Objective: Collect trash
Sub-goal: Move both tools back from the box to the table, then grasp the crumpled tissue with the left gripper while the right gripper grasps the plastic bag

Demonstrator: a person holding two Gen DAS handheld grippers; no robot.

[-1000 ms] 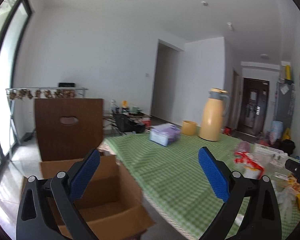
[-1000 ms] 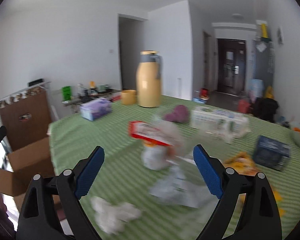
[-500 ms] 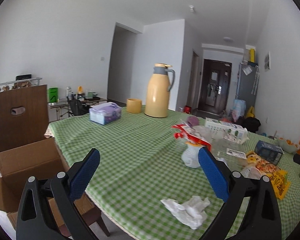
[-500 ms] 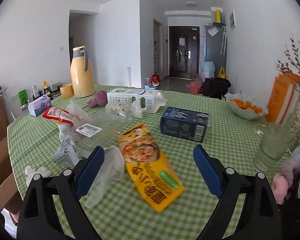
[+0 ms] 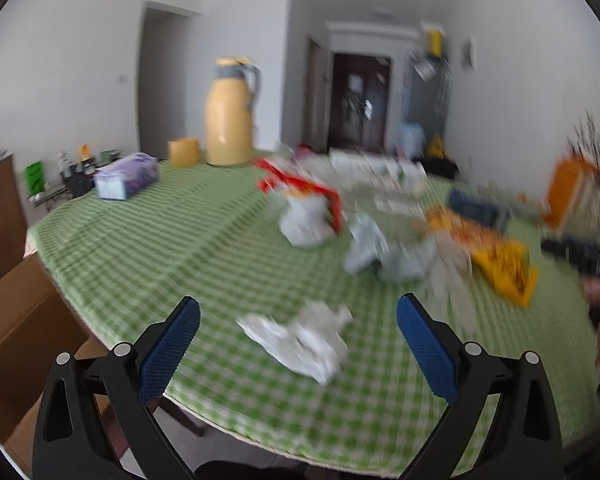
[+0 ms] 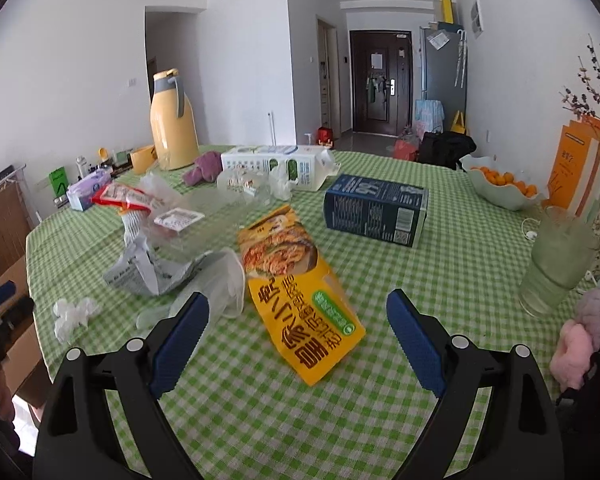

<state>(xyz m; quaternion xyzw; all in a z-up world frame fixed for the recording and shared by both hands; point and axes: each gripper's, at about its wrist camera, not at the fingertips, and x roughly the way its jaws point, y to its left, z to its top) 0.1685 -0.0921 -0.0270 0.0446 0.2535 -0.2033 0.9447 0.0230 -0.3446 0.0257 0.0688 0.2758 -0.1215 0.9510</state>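
Jaws of both grippers, left point(image 5: 298, 322) and right point(image 6: 298, 316), gape empty above the worktop point(image 6: 440, 280). Tissue point(image 5: 300, 340) lies between the left jaws; a yellow packet point(image 6: 300, 296) between the right, flanked by a glove point(image 6: 220, 284) and carton point(image 6: 376, 210).

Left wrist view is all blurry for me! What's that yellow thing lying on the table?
Observer: A flat yellow food packet with a dish pictured on it, lying in front of the open right gripper.
Operator: What's behind it?
Observer: A dark blue carton lying on its side, apart from the packet.
Operator: And the orange blur far right?
Observer: An orange bag, standing beside a bowl of small oranges.
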